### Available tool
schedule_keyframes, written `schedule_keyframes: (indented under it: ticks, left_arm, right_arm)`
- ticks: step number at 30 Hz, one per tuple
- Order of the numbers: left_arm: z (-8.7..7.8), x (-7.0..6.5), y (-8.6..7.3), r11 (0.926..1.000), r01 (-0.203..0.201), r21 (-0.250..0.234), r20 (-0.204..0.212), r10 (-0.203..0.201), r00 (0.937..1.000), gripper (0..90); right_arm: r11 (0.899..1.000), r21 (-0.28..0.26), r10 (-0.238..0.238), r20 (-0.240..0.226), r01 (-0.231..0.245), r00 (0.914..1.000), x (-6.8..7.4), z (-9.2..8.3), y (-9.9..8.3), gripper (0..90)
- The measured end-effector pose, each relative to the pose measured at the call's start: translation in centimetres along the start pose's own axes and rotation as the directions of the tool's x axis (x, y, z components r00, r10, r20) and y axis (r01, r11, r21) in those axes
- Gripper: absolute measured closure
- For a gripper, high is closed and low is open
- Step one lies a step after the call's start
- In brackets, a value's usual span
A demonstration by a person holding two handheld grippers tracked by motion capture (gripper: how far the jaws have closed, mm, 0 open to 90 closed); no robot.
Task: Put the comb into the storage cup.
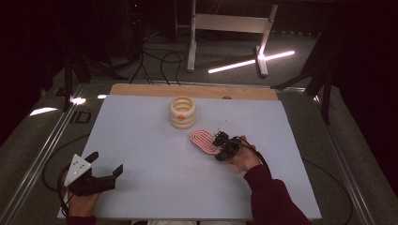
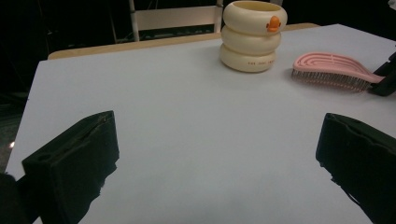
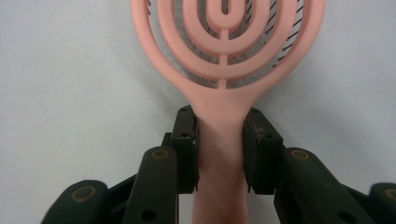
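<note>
Left tongs (image 1: 105,166) held low near the tabletop's near left corner, jaws spread wide, nothing between them, grey plate on top, hand wrapped around the body from behind. Right tongs (image 1: 221,146) well apart to the right and farther forward, pointing forward-left, jaws drawn in and pressed against both sides of the pink brush handle (image 3: 220,140). Right hand (image 1: 244,159) behind them, dark red sleeve trailing back from the wrist.

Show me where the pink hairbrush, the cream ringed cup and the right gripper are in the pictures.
pink hairbrush (image 3: 224,60): right gripper view, on its ribbed back.
cream ringed cup (image 2: 250,42): left gripper view, on its middle ring.
right gripper (image 3: 219,140): right gripper view, between the pads on the brush handle.
</note>
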State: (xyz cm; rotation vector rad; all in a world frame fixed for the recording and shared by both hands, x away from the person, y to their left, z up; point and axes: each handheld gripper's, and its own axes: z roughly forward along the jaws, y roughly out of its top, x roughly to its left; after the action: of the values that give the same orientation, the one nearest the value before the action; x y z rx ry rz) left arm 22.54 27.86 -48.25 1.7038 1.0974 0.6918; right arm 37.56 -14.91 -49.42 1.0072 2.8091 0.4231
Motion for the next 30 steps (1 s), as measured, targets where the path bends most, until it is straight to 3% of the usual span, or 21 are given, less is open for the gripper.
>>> schedule_keyframes:
  ticks: [11, 12, 30]
  left_arm:
    - [0.1, -0.1, 0.0, 0.9999, 0.004, 0.011, -0.001, -0.004, 1.0, 0.0]
    - [0.1, -0.1, -0.1, 0.9999, 0.001, 0.017, -0.002, -0.001, 1.0, 0.0]
    - [0.4, -0.4, 0.2, 0.9993, 0.025, 0.029, -0.001, -0.025, 0.9997, 0.0]
  right_arm:
    - [0.999, -0.033, 0.003, 0.007, -0.003, 1.0, 0.7, -0.3, -0.2, 69.7]
    - [0.999, -0.043, 0.023, 0.001, -0.023, 0.9997, 0.8, -0.4, -0.1, 69.7]
    - [0.99, -0.144, 0.012, 0.01, -0.01, 0.9999, 1.2, -1.9, -0.4, 69.8]
